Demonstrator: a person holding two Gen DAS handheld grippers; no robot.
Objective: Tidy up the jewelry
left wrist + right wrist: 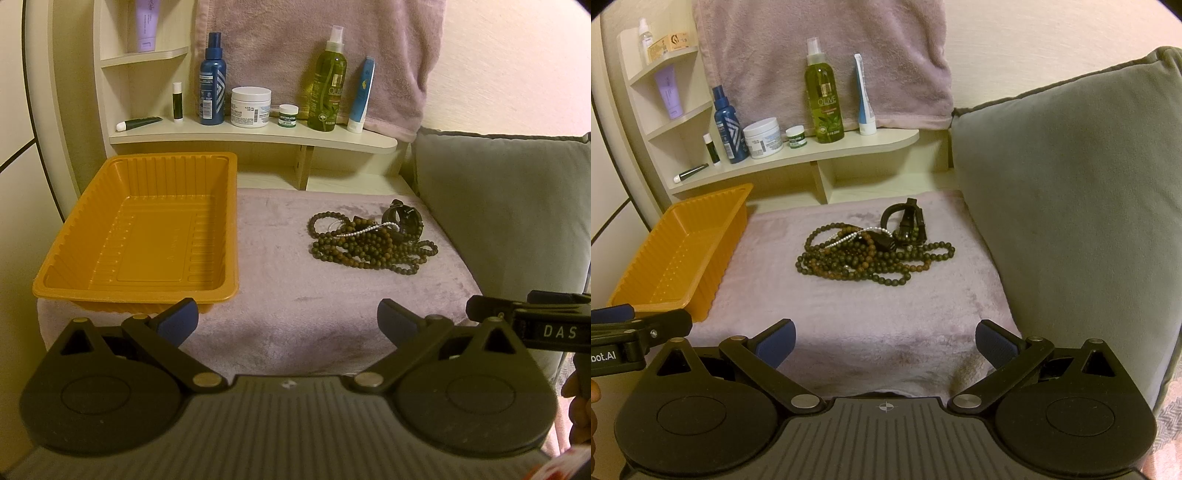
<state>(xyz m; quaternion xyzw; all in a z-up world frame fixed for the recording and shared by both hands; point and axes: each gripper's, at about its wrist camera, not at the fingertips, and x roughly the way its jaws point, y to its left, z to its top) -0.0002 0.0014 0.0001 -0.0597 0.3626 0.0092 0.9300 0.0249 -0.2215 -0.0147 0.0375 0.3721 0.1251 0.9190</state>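
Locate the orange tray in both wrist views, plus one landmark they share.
Left wrist: orange tray fills the left-centre, empty, on the pink cloth, left of the bead pile.
Right wrist: orange tray at the left edge, seen obliquely, partly cut off.
Shared landmark: green spray bottle on the shelf behind.

You faced a cream wall (1034,44) hung with a mauve towel (820,44), a curved pale shelf (849,147) of toiletries below, a grey cushion (1071,192) at right.
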